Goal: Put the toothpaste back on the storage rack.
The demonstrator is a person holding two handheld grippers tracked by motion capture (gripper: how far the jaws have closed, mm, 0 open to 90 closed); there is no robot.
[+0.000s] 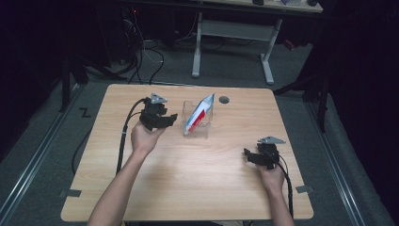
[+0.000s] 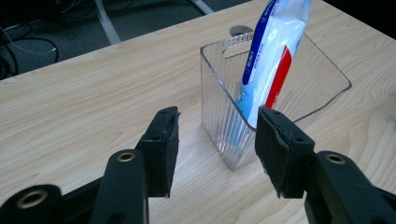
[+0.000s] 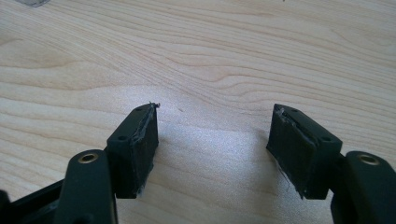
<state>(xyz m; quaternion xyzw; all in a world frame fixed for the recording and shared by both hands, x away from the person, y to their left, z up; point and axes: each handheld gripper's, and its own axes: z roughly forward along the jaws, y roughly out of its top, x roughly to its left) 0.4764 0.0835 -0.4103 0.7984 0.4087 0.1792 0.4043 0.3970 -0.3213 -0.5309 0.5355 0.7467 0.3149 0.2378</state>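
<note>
Beside the parted, empty left gripper (image 2: 215,140), a white tube (image 2: 273,56) with blue and red stripes leans in a clear ribbed box (image 2: 224,135); right gripper (image 3: 212,140) gapes empty.

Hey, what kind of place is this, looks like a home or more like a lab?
Most likely a lab or recording workspace, not a home: a bare wooden table on grey carpet, cables trailing over the floor behind it, and an office desk frame against dark surroundings.

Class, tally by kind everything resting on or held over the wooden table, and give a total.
Clear plastic container: 1
Red, white and blue packet standing in it: 1
Handheld grippers, left gripper and right gripper, both open: 2
Grey round disc by the far edge: 1
Total: 5
</note>
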